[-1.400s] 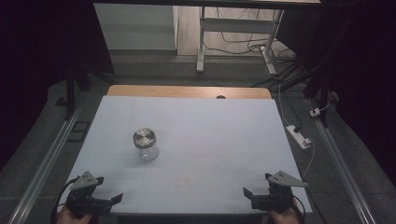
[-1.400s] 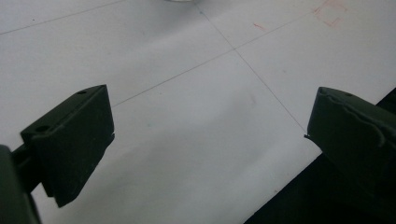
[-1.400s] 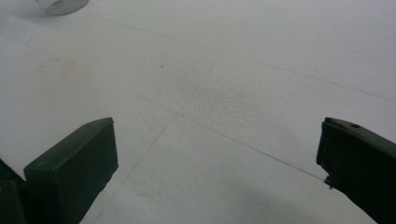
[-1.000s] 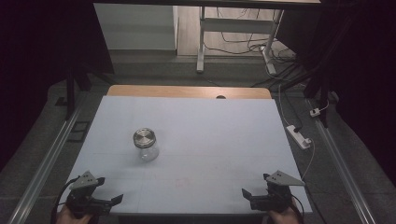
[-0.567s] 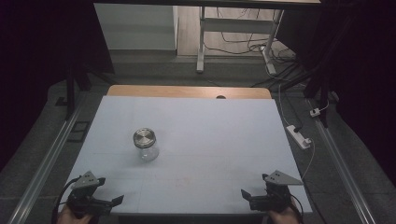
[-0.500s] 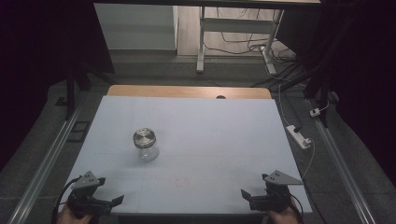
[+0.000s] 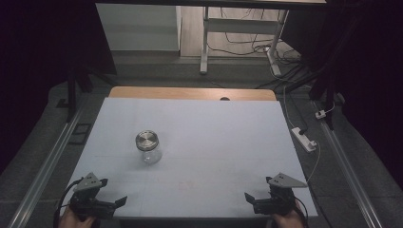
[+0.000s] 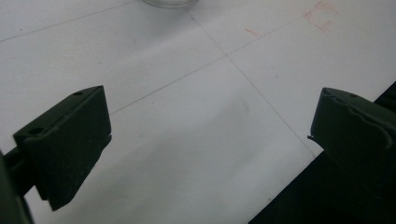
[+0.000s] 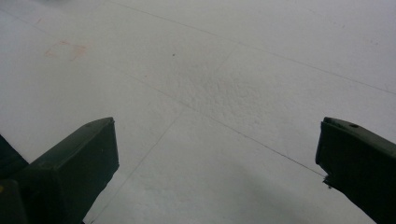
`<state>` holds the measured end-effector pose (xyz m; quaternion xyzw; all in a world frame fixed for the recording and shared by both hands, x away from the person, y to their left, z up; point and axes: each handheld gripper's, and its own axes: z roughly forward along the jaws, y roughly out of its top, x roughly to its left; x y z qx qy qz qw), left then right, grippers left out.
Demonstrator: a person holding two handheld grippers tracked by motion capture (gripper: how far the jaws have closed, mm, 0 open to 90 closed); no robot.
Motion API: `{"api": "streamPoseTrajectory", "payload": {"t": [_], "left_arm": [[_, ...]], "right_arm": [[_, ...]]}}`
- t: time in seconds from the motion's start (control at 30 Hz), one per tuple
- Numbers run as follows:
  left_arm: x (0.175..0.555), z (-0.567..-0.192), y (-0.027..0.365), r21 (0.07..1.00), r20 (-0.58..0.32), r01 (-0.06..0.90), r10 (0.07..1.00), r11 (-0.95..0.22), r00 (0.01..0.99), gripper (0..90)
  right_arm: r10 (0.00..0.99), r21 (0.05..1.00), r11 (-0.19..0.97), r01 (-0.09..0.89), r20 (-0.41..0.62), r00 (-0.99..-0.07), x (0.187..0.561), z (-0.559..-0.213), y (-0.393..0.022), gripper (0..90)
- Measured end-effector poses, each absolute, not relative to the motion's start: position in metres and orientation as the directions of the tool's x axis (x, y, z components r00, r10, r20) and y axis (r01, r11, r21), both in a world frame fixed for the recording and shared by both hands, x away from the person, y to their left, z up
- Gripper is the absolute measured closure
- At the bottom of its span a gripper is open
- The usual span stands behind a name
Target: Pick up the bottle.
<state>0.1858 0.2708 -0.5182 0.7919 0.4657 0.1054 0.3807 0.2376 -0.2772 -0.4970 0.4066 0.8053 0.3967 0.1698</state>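
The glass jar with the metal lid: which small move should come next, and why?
Probably the left gripper should move forward toward the jar. The jar stands upright on the white table, closer to that gripper than to the right gripper. Both grippers are open and empty at the near edge.

One jar [image 7: 148, 148] (metal-lidded), one table [image 7: 228, 128], one power strip [image 7: 304, 139], two hand-held grippers.

Table [image 7: 228, 137] open all round; jar [image 7: 148, 147] sole obstacle.

Left hand-held gripper [image 7: 121, 201] — black jaws, grey three-cornered plate, trailing black cable, right hand-held gripper [image 7: 248, 196] alike
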Motion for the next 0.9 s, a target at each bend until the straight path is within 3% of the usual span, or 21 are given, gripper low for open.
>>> {"api": "streamPoseTrajectory", "payload": {"t": [0.9], "left_arm": [[0.227,-0.518,0.259,0.771,-0.155,0.551,0.745,-0.319,0.649,0.0]], "right_arm": [[0.781,0.776,0.359,0.518,0.054,-0.622,0.238,-0.497,-0.277,0.0]]}}
